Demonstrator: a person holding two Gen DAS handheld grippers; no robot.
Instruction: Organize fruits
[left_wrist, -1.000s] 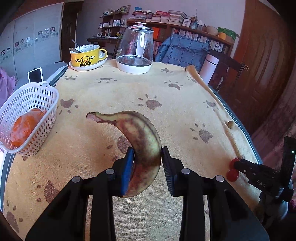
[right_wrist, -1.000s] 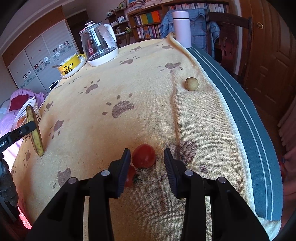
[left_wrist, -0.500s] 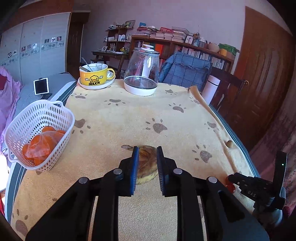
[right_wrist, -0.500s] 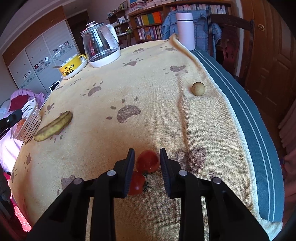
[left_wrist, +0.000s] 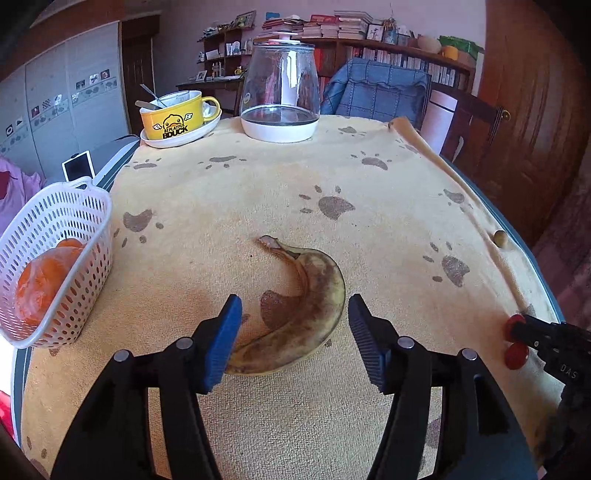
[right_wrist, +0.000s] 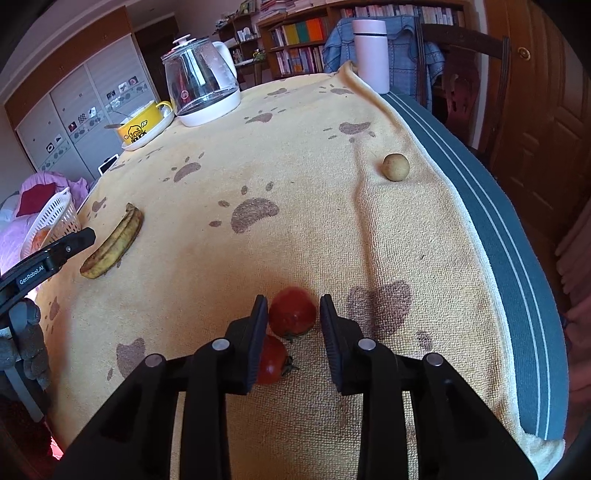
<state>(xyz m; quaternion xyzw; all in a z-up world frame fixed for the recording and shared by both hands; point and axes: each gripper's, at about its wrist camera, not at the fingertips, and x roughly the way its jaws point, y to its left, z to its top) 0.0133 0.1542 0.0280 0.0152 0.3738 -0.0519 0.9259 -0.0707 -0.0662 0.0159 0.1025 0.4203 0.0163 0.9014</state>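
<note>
The right gripper (right_wrist: 293, 325) sits low over the yellow paw-print towel (right_wrist: 295, 192), its jaws partly spread around the upper tomato (right_wrist: 291, 311); narrow gaps show on both sides, so it brackets the fruit but does not appear to pinch it. A second tomato (right_wrist: 271, 360) lies just nearer than the first, half hidden behind the gripper's left finger.

The left gripper (left_wrist: 293, 332) is spread wide and holds nothing. The banana (left_wrist: 295, 314), heavily browned, lies flat on the towel between its blue pads (left_wrist: 225, 336), touching neither as far as can be seen.

Taking the banana as landmark: the white basket (left_wrist: 55, 258) stands well to its left at the edge of the desk (right_wrist: 498, 229) and holds orange fruit in a clear bag (left_wrist: 40, 280). The two tomatoes lie well to its right. A small round tan fruit (right_wrist: 396, 167) rests far to its right and beyond, near the towel's edge. Farther back stand a yellow mug (left_wrist: 173, 120) on a saucer and a glass kettle (left_wrist: 279, 88).

Judging by how things lie, the sorting is barely under way: only the bagged orange fruit is in the basket, while the banana, both tomatoes and the tan fruit remain loose on the towel. The next step is probably closing on the tomato.
</note>
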